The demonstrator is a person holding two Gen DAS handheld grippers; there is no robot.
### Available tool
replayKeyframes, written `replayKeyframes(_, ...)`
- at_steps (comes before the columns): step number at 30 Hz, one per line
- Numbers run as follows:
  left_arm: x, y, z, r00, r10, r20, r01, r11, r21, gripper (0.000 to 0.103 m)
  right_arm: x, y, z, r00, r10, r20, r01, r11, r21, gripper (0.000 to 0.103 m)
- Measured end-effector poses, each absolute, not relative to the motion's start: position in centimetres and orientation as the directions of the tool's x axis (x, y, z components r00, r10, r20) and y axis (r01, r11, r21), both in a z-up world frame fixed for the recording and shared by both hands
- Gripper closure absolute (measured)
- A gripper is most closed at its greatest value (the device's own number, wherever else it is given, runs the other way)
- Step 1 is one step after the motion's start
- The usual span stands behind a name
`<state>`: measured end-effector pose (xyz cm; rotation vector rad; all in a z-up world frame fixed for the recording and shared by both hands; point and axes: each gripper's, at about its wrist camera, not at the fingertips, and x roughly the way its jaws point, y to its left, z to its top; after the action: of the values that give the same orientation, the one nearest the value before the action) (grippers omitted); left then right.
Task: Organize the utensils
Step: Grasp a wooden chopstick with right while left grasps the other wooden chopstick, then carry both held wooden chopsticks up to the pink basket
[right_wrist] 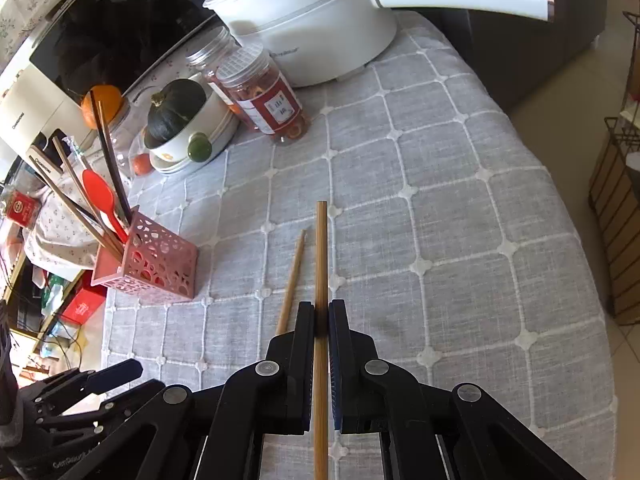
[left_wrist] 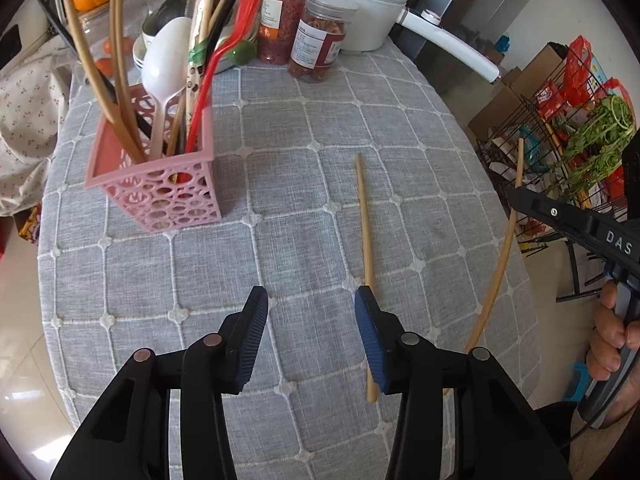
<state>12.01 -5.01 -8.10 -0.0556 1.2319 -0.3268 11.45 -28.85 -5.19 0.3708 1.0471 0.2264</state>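
Two chopsticks outside the holder, several utensils inside. Far left on the desk, covered by a grey quilted cloth: pink perforated holder, upright, stuffed with a white spoon, a red spoon and wooden chopsticks leaning outward. Behind it, a bowl with a dark squash, two clear jars and a white pot with long handle. Centre: left tool, jaws apart, nothing between them, poised above the cloth. Just beside its right finger, loose chopstick flat on the desk, pointing away. Right: right tool, clamped tight on second chopstick, lifted off the cloth, parallel to the loose one. Far right edge: a hand on the handle.
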Motion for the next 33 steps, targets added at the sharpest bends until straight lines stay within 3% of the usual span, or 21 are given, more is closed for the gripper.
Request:
replayKeyframes(6,16.4,-8.2,-10.9,0.274,-0.280,-0.920,0.215,0.950,-0.226,0.070,12.3,-30.4,-6.2,0.456,0.379,-0.805,0.015,0.901,0.433,0.098)
replayKeyframes(11,19.3,-11.5,-12.6,0.276,-0.280,-0.920,0.235,0.947,-0.218,0.073,12.6,-30.6,-6.5,0.444,0.393,-0.805,0.013,0.896,0.444,0.098)
replayKeyframes(18,21.1,-13.6,-14.4,0.277,-0.205,-0.939,0.225,0.964,-0.144,0.081,12.8,-31.1,-6.9,0.436,0.397,-0.808,0.022,0.892,0.451,0.098)
replayKeyframes(22,21.1,-13.9,-14.5,0.290,-0.155,-0.944,0.230,0.969,-0.089,0.097,12.8,-31.2,-6.9,0.435,0.398,-0.807,0.023,0.892,0.452,0.098)
replayKeyframes(33,15.7,-8.2,-8.0,0.439,-0.182,-0.880,0.222,0.971,-0.090,0.098,11.5,-28.8,-4.6,0.455,0.428,-0.781,-0.050,0.888,0.457,0.098)
